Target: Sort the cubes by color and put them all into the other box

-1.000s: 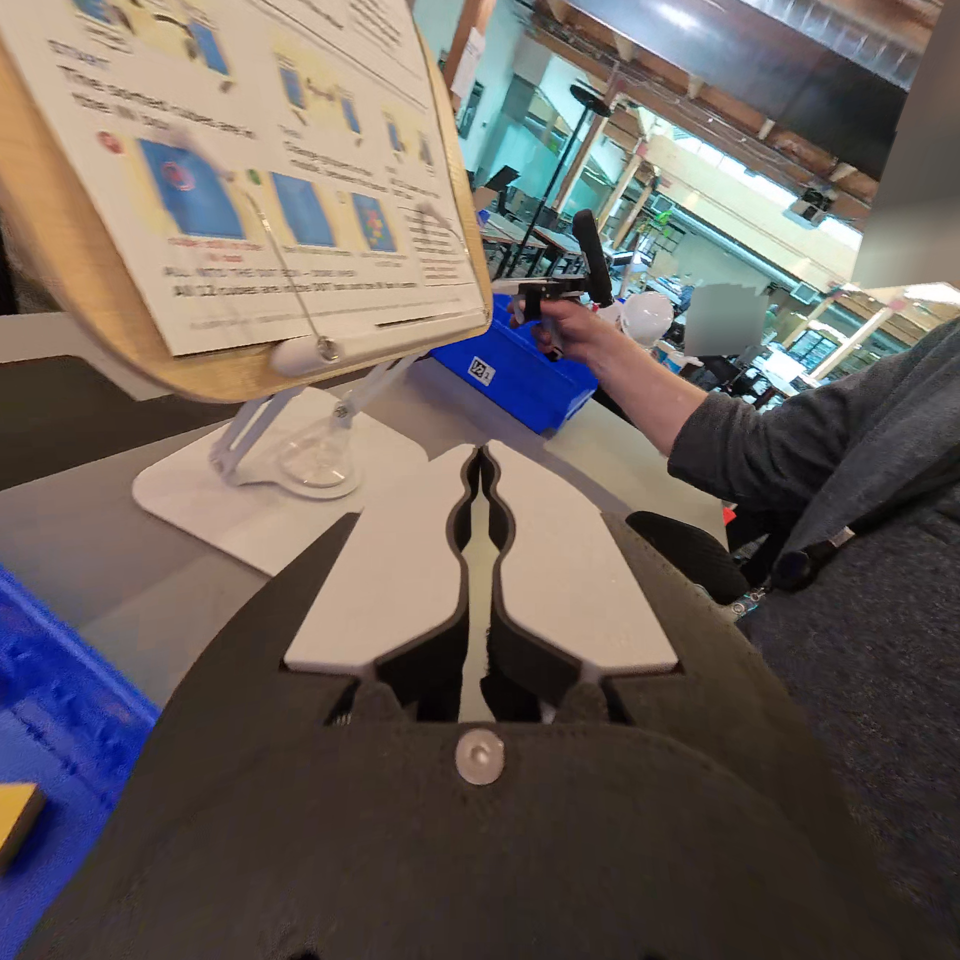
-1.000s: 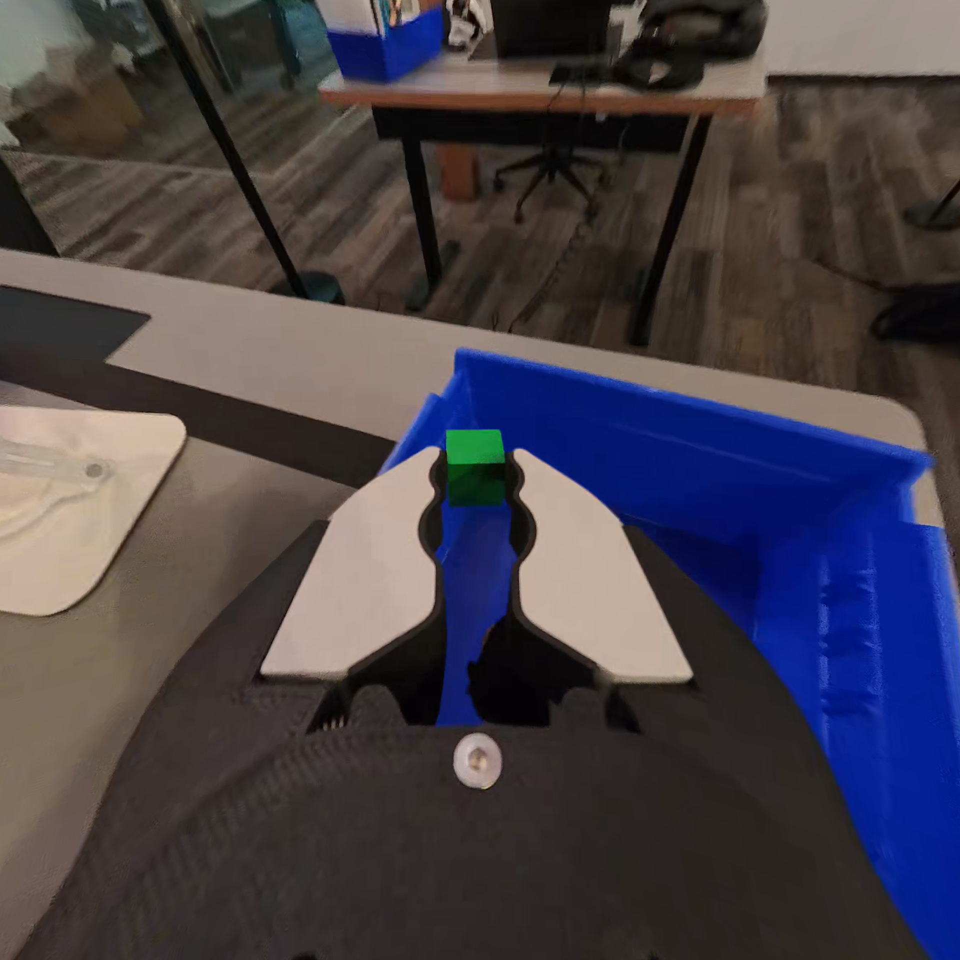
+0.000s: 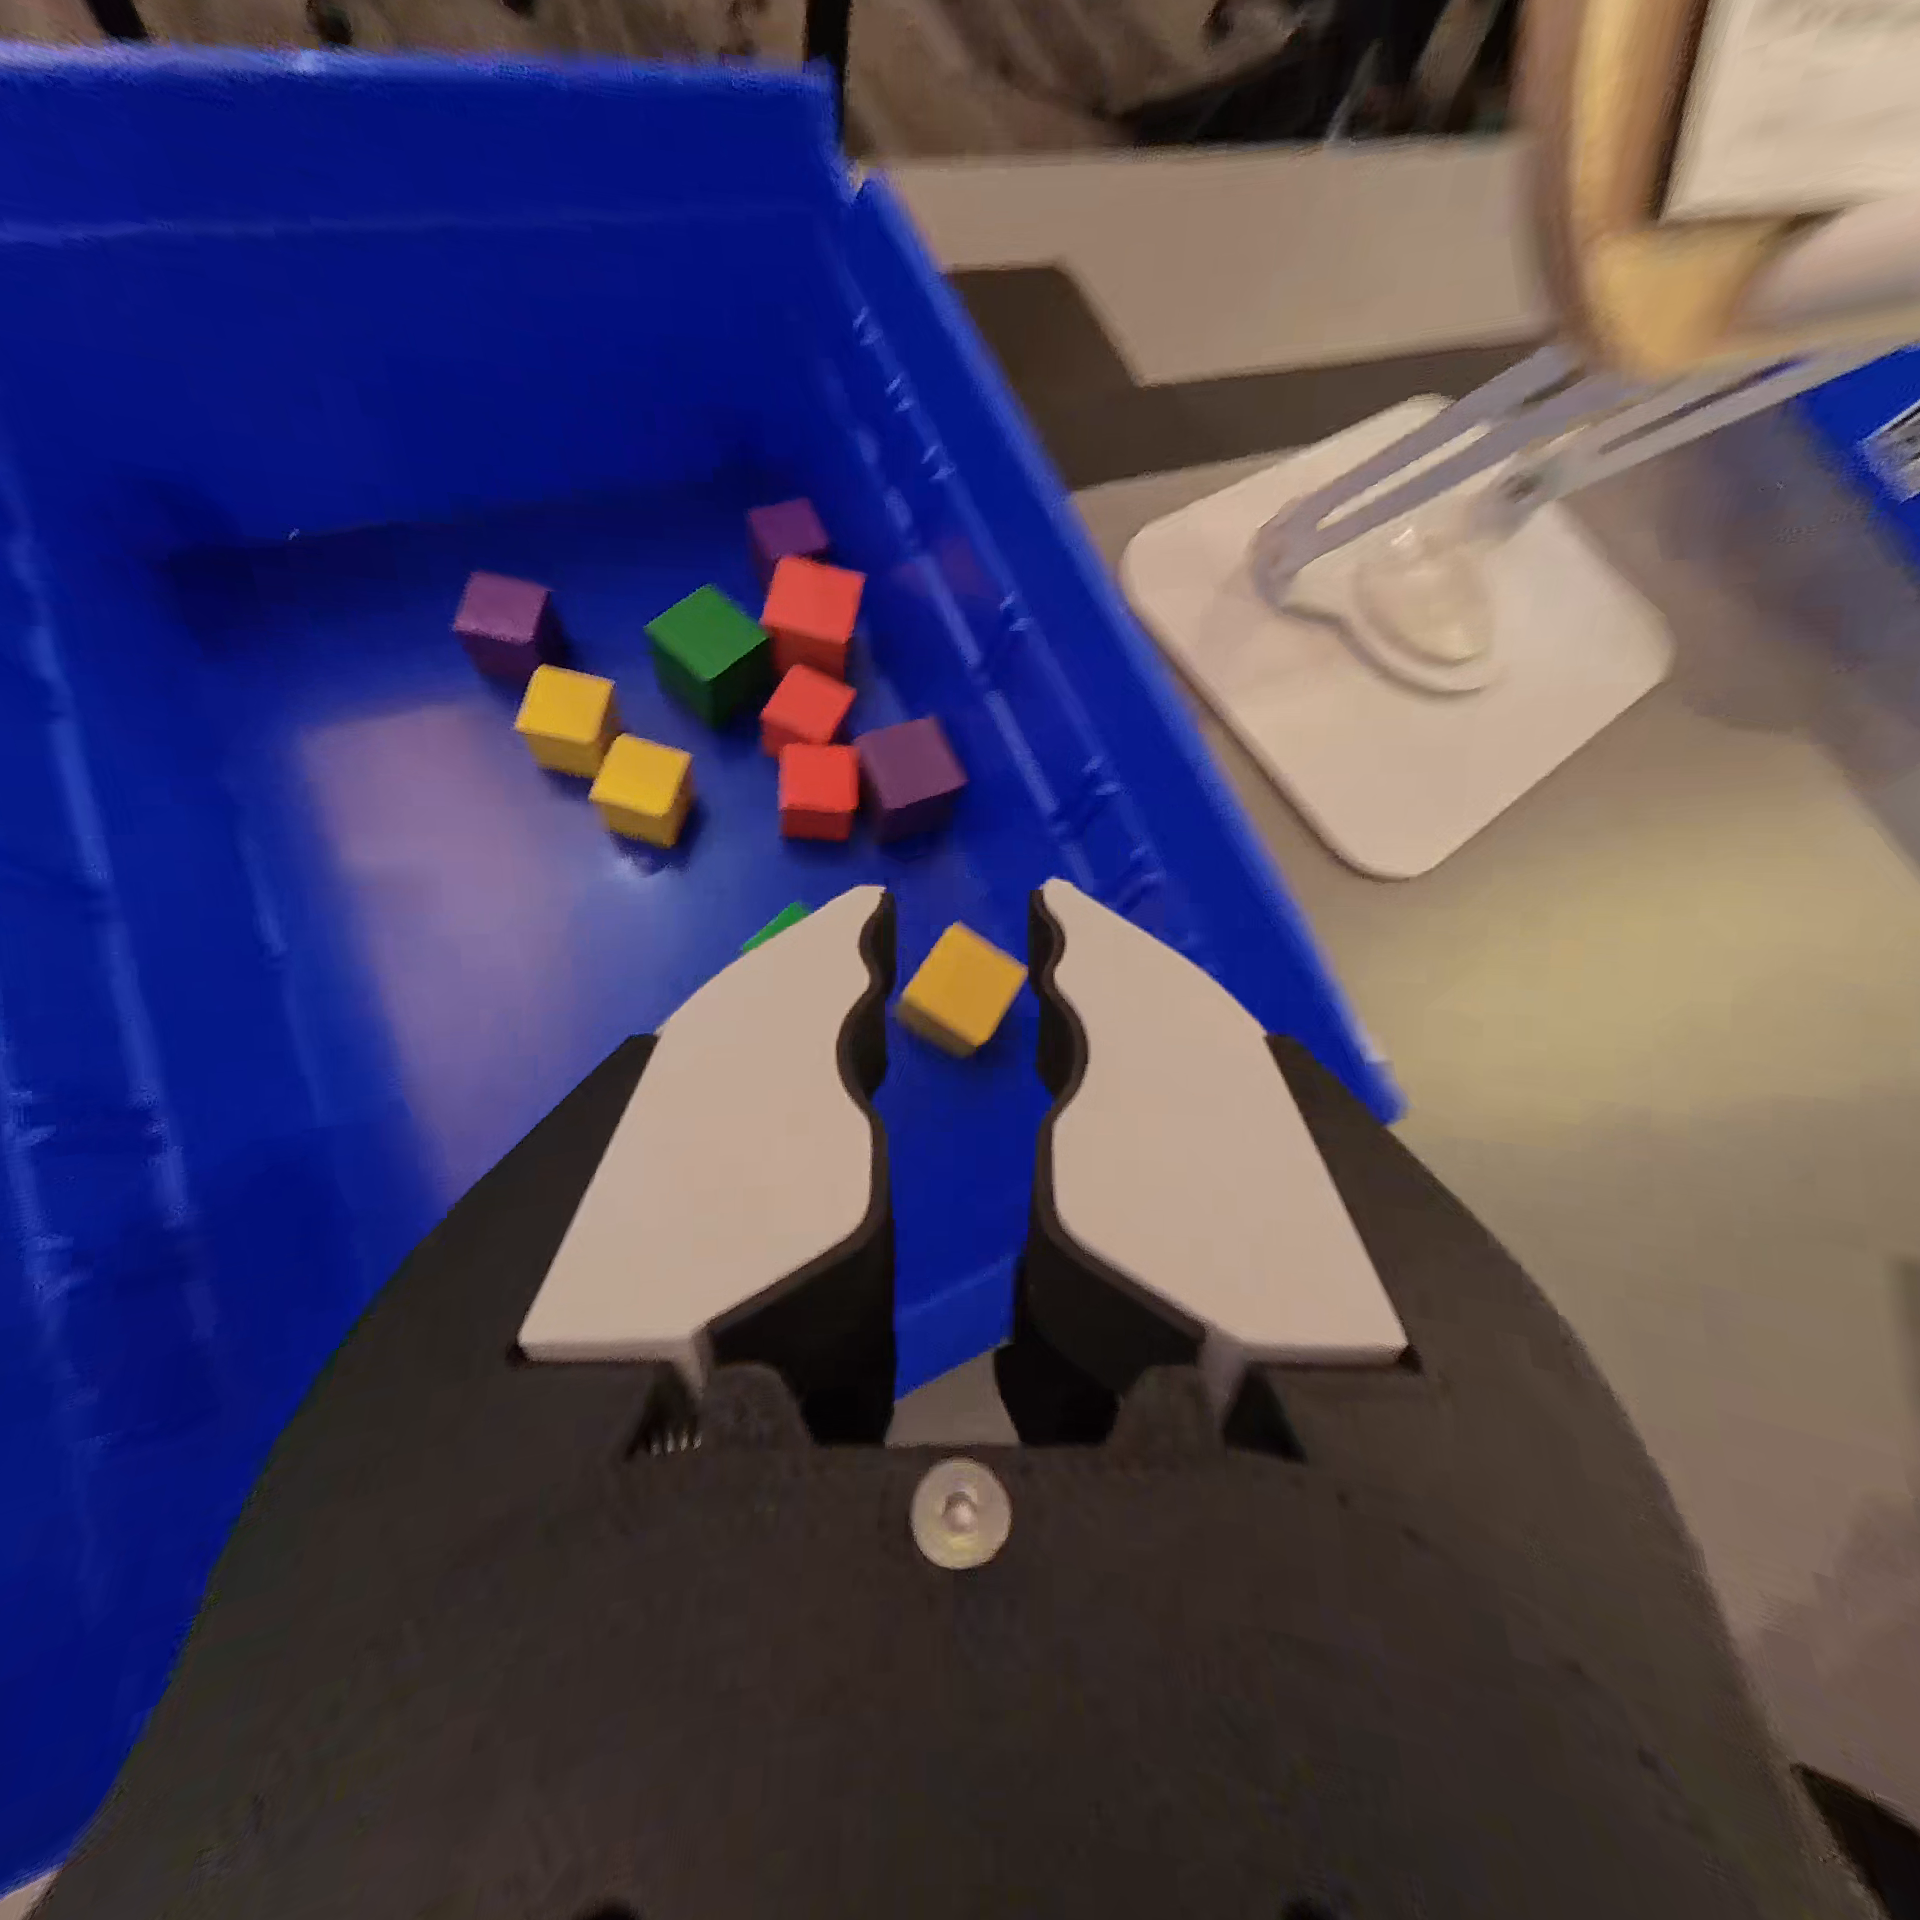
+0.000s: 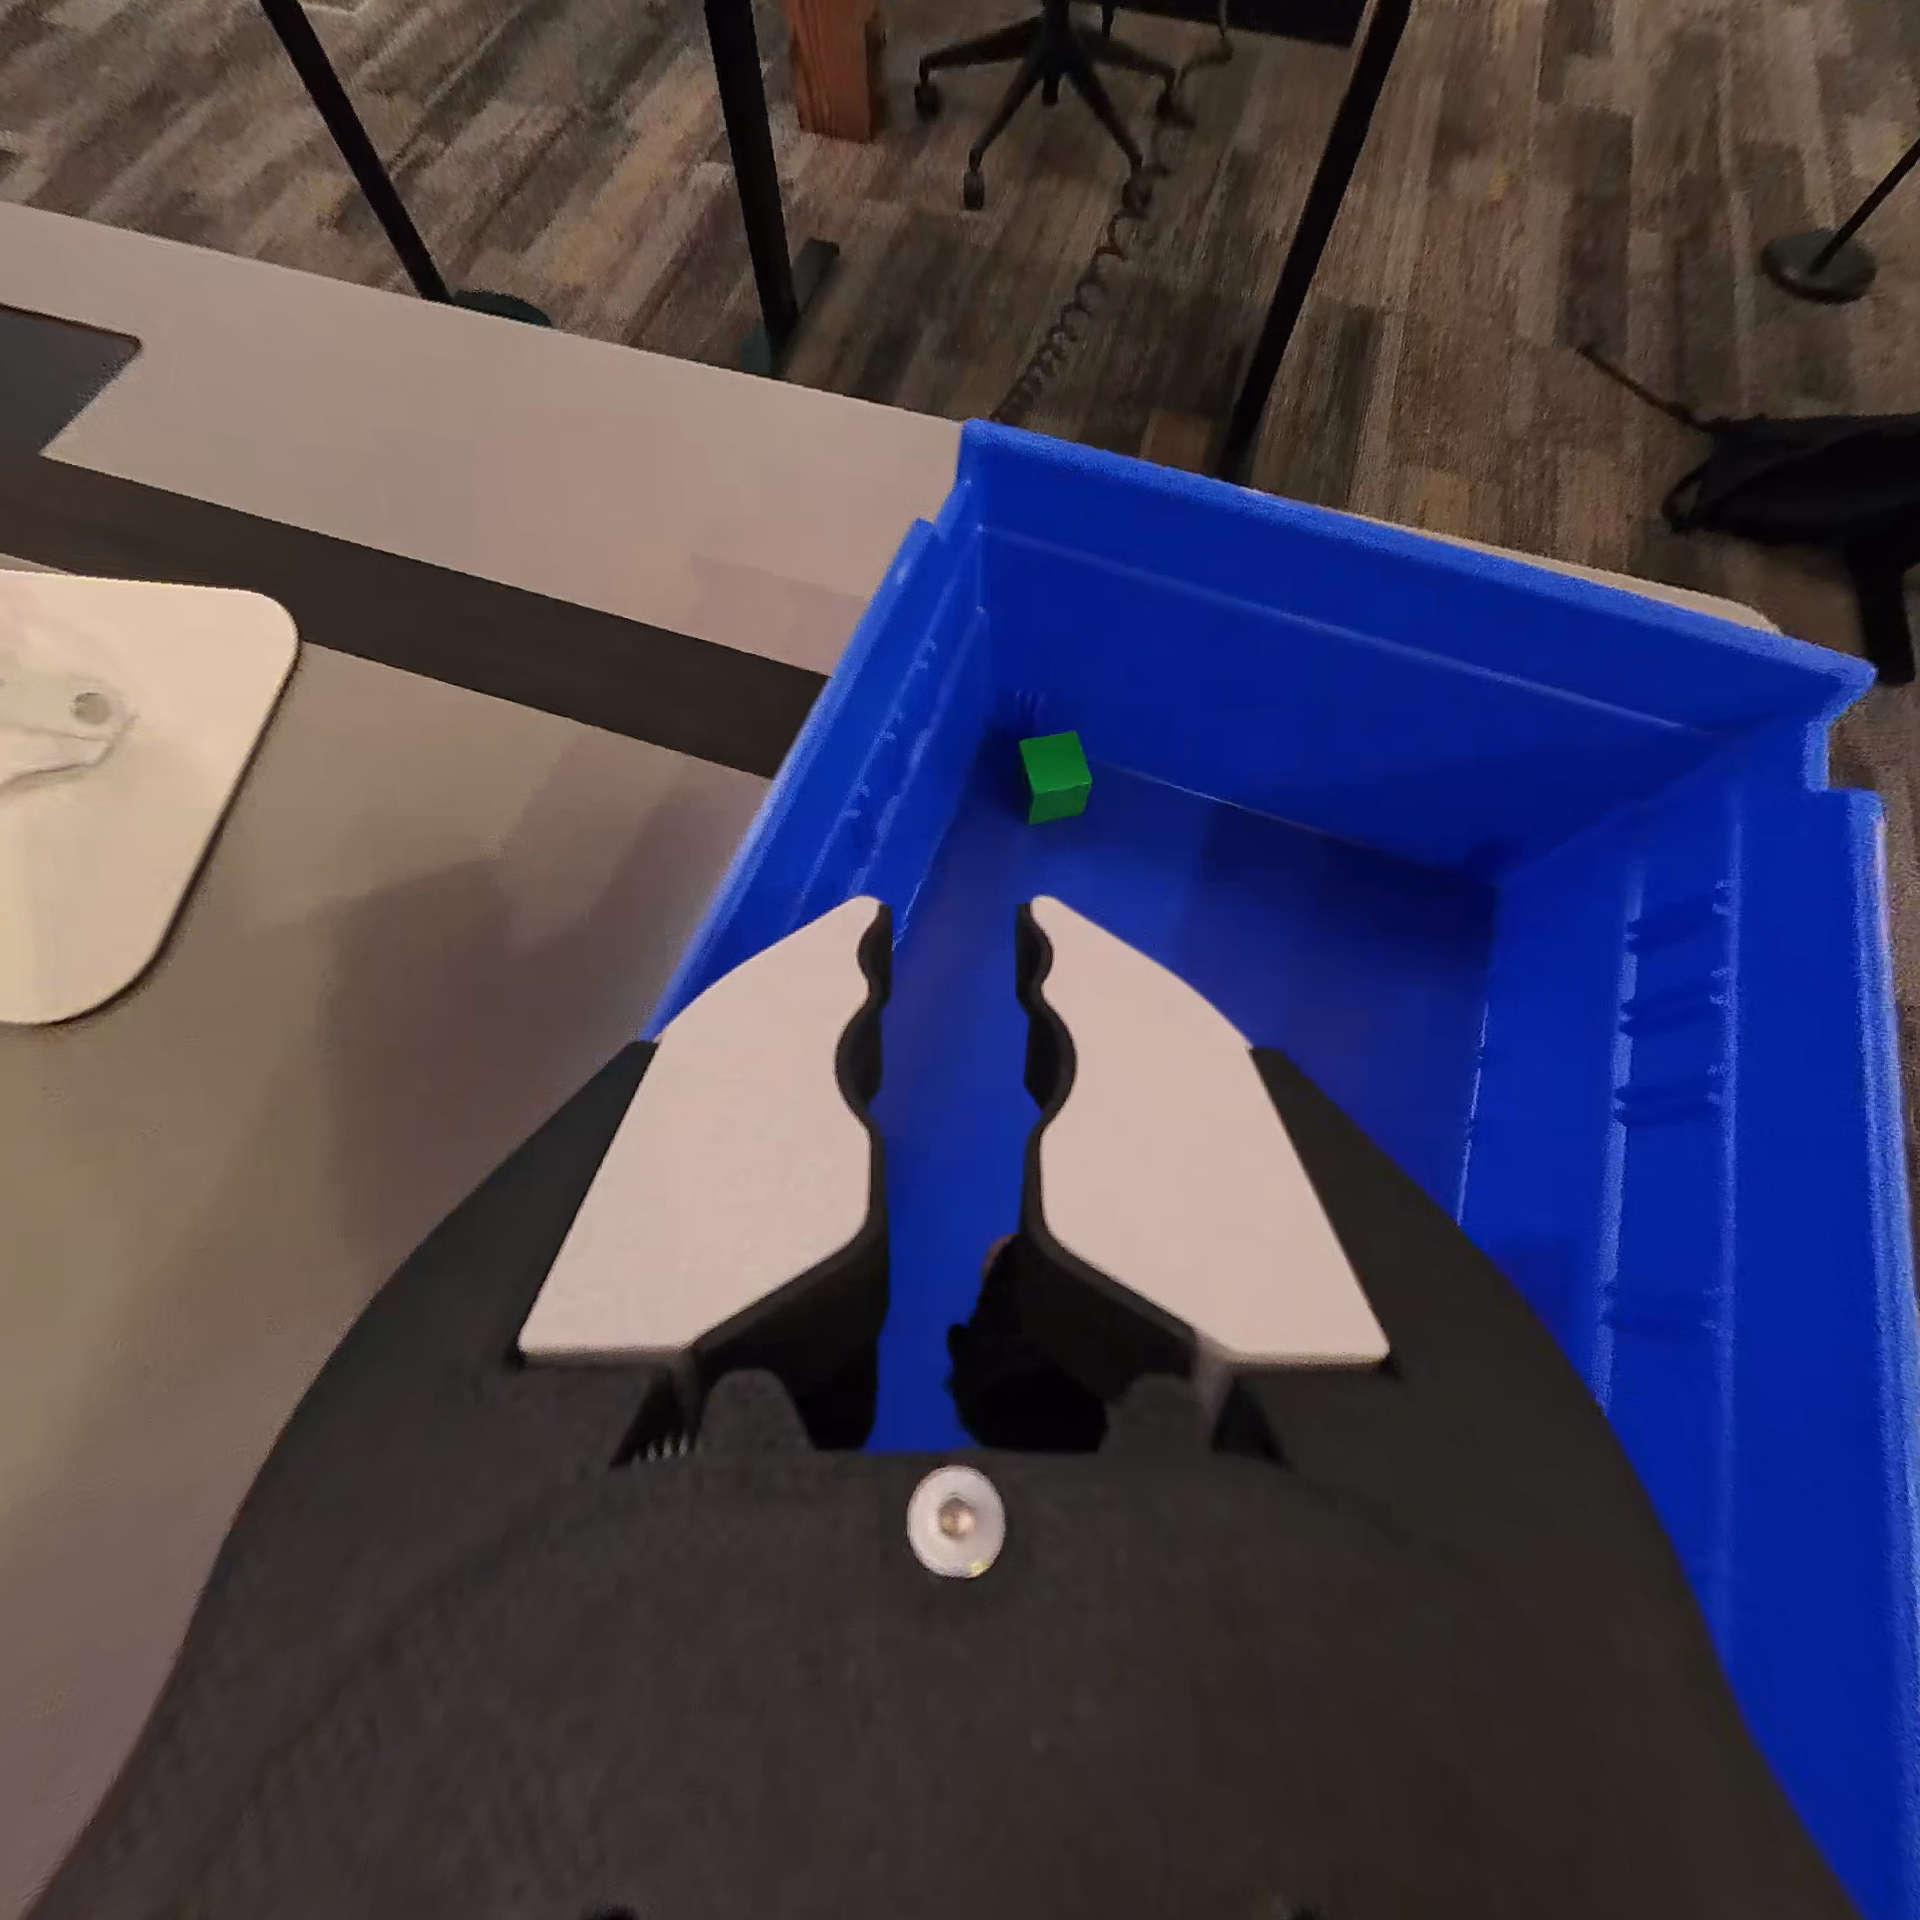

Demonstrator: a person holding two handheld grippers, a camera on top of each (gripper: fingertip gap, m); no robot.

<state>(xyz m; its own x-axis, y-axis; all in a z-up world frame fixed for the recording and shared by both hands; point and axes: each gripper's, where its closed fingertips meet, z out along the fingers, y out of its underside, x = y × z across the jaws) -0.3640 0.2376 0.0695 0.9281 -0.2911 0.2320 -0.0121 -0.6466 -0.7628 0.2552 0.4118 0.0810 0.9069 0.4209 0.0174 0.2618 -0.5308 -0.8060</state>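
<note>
Blue plastic walls frame both views: your left tool (image 3: 958,925) hangs open over the source box (image 3: 416,312), a yellow cube (image 3: 961,987) lying tilted on the floor between its pads, ungripped. A second green cube (image 3: 774,928) is mostly hidden behind the left finger. Motion blur softens the other cubes. Your right tool (image 4: 954,925) stands open, holding nothing, above the other box (image 4: 1351,644), where one green cube (image 4: 1055,777) sits in the far corner.
</note>
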